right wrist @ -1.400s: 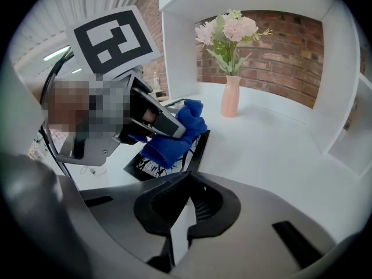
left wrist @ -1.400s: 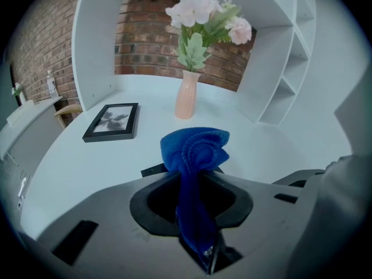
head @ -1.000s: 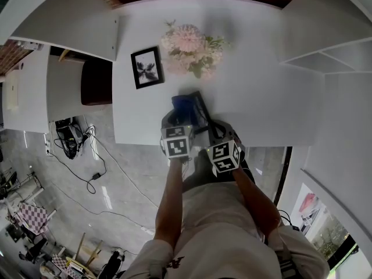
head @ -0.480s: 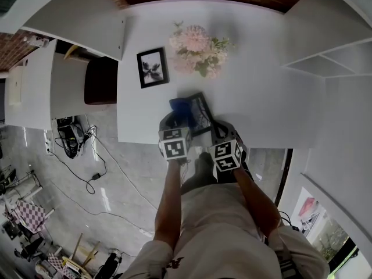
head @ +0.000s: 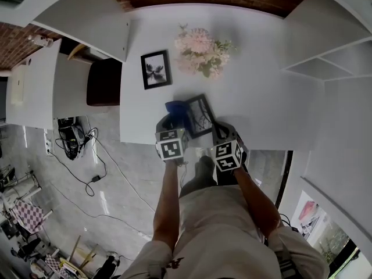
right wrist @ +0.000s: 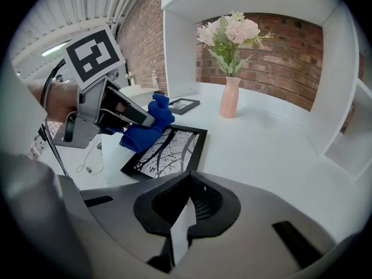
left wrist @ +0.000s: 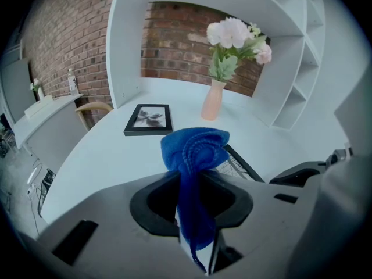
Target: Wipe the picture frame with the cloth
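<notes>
My left gripper (left wrist: 196, 185) pinches the blue cloth (left wrist: 195, 149), bunched at the left edge of the nearer picture frame (right wrist: 168, 150) (lying flat on the white desk (right wrist: 267, 138)). My right gripper (right wrist: 189, 185) is closed, holding nothing.

A black picture frame (head: 200, 116), holding a white print of dark bare branches, was laid flat and at a slant on the white table (head: 261, 97), near its front edge. A blue cloth (left wrist: 195, 153), bunched into a rounded wad with stitched hems showing, was pinched between the jaws of the left gripper (head: 174, 120). It was held over the frame's far left corner, though contact could not be told.
</notes>
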